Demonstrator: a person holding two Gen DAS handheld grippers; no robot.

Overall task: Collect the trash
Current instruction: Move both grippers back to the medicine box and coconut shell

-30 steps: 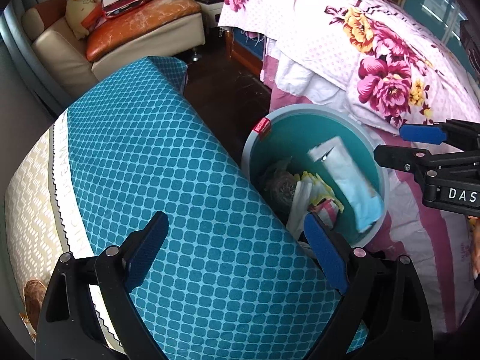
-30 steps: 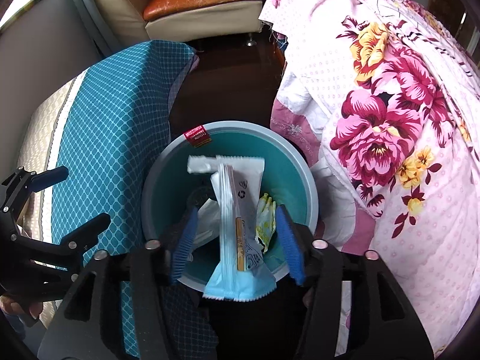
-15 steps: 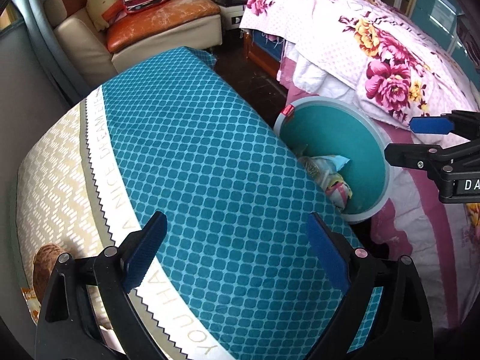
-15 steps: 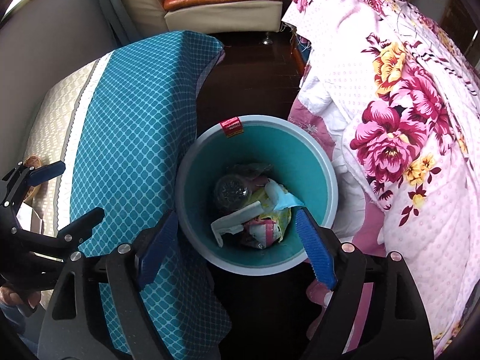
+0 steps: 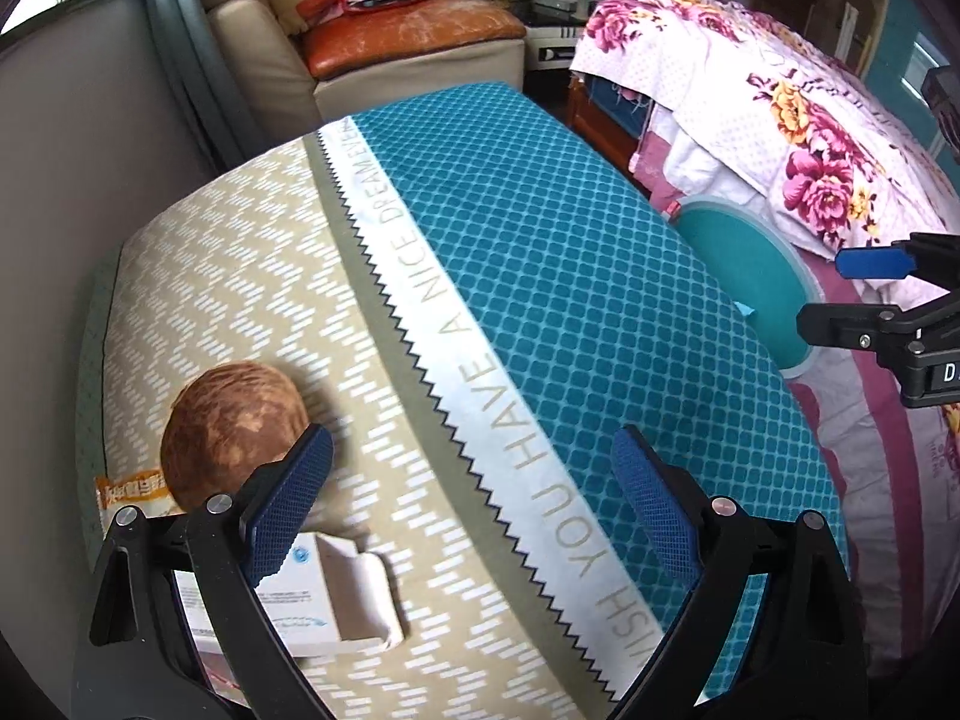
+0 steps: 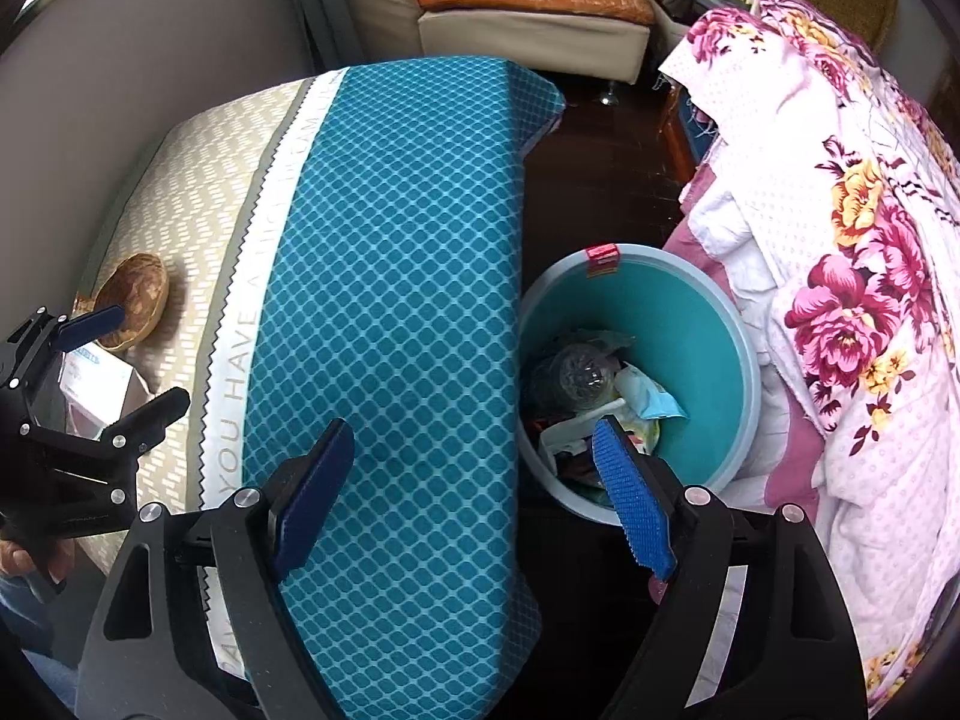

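Though both pairs of fingers wide, small white box [image 5: 300,594] just beside left gripper [image 5: 474,507], untouched.

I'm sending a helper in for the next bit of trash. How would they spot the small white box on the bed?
Start at the long mattress with the teal checked cover and go to its beige zigzag-patterned end. There, beside a round brown woven bowl and an orange-printed wrapper, lies the white cardboard box. It alone is flat and rectangular, with blue print and an open end flap.
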